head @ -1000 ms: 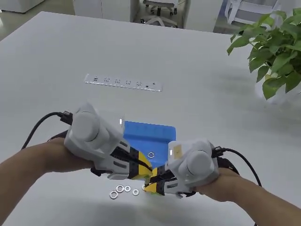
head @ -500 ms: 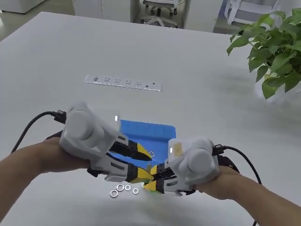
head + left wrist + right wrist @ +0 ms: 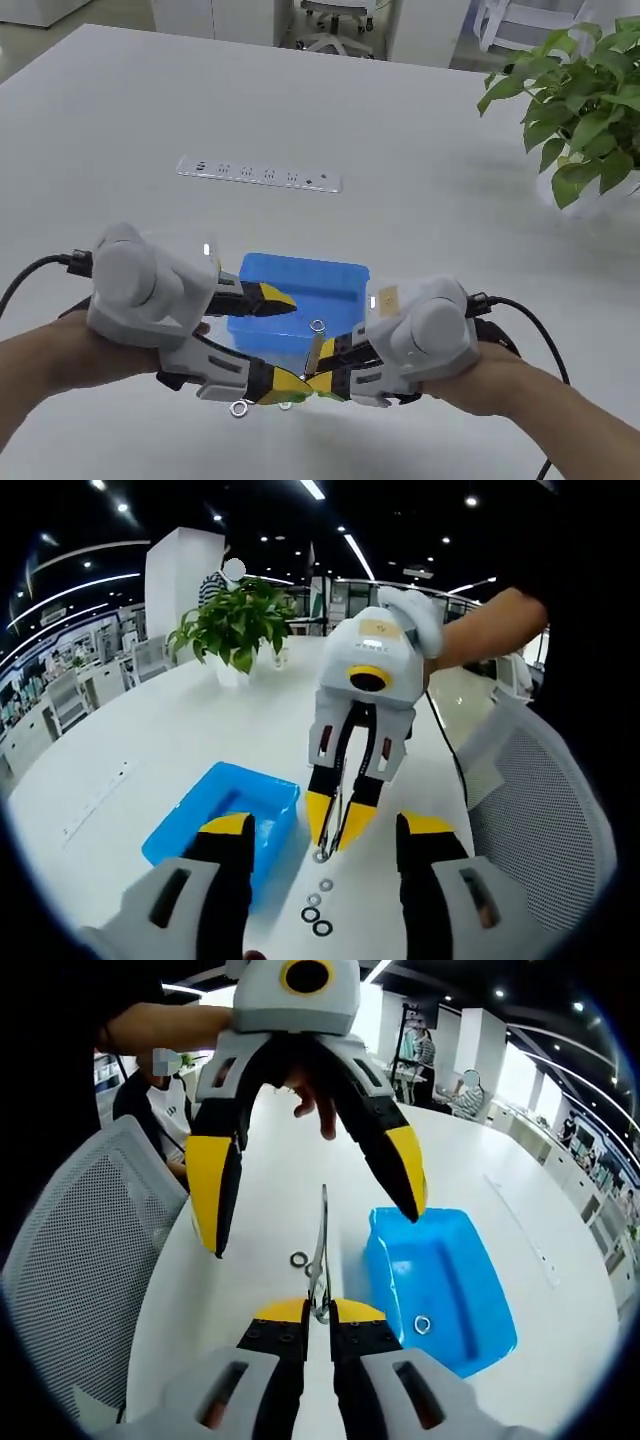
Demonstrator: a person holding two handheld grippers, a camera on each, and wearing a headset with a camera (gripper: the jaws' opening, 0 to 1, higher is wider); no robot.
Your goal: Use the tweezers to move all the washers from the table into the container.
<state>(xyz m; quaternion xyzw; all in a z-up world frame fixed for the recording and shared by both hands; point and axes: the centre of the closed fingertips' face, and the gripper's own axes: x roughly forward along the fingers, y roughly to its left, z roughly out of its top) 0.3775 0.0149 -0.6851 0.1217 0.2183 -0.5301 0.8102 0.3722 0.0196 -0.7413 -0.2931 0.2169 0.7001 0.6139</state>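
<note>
Left tongs are spreading wide and backing off, leaving the tweezers clamped in the right tongs, likely ready for washers lying on the surface beside the container.

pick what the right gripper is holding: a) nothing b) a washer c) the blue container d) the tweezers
d: in the right gripper view, the right gripper has its jaws closed on the tweezers, which stick out forward over the table.
</note>
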